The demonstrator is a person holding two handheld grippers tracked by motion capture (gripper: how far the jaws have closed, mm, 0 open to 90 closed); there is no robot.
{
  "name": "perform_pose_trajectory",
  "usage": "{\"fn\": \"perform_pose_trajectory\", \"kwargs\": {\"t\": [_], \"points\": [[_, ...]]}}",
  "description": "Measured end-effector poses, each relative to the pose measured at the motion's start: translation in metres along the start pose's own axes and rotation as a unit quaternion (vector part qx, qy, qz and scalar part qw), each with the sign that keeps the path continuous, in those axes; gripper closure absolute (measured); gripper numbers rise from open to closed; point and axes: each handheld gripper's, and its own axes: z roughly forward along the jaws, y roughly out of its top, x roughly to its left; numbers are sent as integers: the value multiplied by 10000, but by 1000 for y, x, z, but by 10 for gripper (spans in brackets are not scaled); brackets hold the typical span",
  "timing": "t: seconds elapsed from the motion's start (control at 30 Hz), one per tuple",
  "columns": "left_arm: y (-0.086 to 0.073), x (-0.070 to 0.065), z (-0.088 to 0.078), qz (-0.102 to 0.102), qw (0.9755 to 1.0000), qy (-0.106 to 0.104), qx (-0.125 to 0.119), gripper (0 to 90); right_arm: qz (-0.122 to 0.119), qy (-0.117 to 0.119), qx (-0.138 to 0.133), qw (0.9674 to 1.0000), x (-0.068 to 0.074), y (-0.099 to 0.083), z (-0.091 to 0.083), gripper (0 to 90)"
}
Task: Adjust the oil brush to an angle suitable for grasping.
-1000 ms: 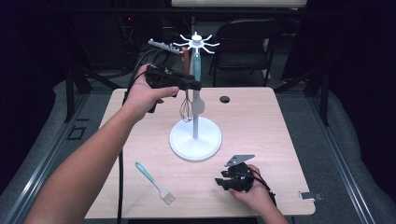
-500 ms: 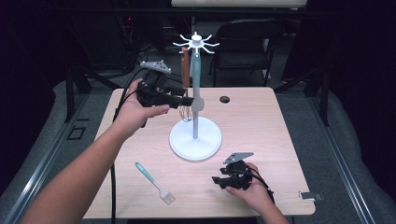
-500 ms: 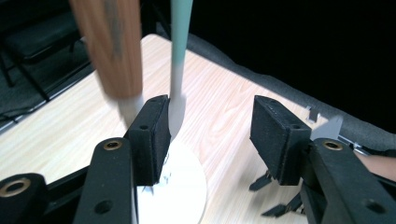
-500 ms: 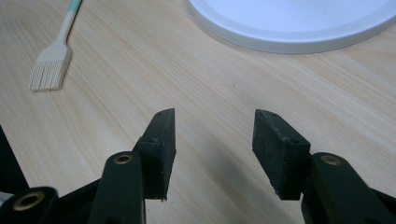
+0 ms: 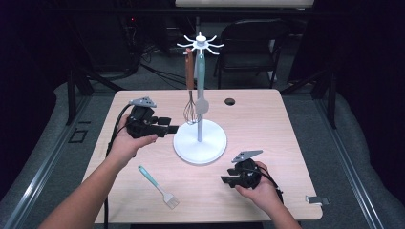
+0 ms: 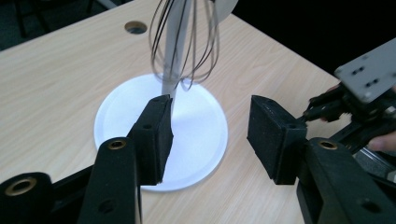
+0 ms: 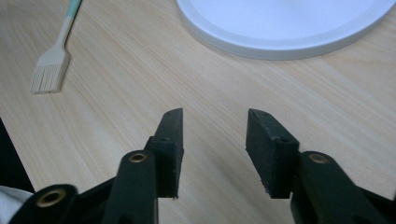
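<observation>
Both grippers hang empty beside the utensil stand, the whisk hooked on it.

High view: the whisk (image 5: 190, 102) hangs upright, brown handle up, wires down, over the white stand (image 5: 199, 142); the left gripper (image 5: 168, 129) sits just left of it, jaws just closing with nothing between them. The right gripper (image 5: 228, 180) rests at the near right, also empty and just closing. Left gripper view: the wires hang just beyond the parted jaws. Right gripper view: a pastry brush (image 7: 55, 55) lies on the pale wooden table (image 7: 112, 93). The surrounding room is dark.
</observation>
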Motion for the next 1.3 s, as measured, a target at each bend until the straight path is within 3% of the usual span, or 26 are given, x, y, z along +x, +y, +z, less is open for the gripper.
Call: {"fn": "perform_pose_trajectory", "kwargs": {"t": [0.23,0.43,0.57,0.7,0.97,1.07,1.17,1.3], "points": [[-37,2,3,-174,9993,281,-148,522,-123,-80,-7,9999,-5,11,-8,666],[-72,4,6,-474,9980,298,-284,523,-88,-117,-89,9999,-10,25,-21,752],[-99,7,11,-697,9967,327,-241,528,-55,-137,-160,9998,-13,35,-30,809],[-118,7,15,-849,9947,524,-241,528,-96,-258,-292,9992,-15,48,-39,861],[-140,3,24,-1009,9928,550,-346,528,-244,-306,-465,9982,-14,76,-52,900],[-142,1,25,-925,9933,589,-351,527,-361,-346,-545,9973,-11,88,-56,900],[-146,2,25,-924,9932,595,-391,527,-502,-400,-713,9954,-8,101,-62,900],[-151,3,30,-905,9939,574,-256,527,-609,-447,-990,9922,-5,115,-66,900]]}}
